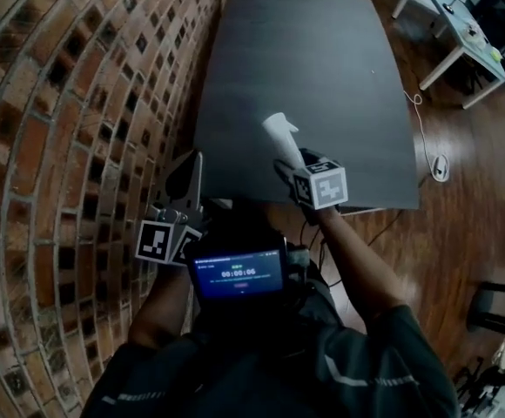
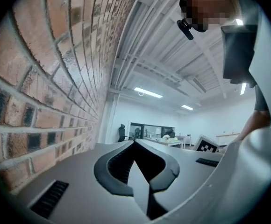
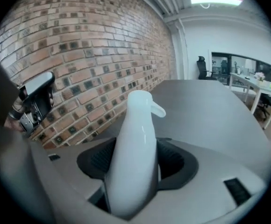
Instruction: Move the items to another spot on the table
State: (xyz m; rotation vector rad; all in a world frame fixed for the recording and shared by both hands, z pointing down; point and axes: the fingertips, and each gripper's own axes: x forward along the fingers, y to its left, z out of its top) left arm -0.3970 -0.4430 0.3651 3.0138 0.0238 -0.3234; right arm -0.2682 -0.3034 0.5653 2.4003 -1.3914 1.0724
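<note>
Clamped upright in the right tongs (image 3: 136, 162): a white spouted jug (image 3: 136, 139), inside not visible, held over the near part of the dark worktop (image 1: 305, 68). Pressed together on nothing, the left tongs (image 2: 134, 146), by the worktop's near left corner, close to a brick wall (image 1: 70, 103). Only in the head view: wood floor (image 1: 470, 216) and a white cable (image 1: 419, 103); only in the gripper views: ceiling lights (image 2: 148, 93).

- The table (image 1: 322, 68) in front of me is a dark grey rectangle with a matte top, its length running away from me.
- Its left long edge sits just beside the brick wall (image 1: 78, 103).
- It stands on a wooden floor (image 1: 470, 233).
</note>
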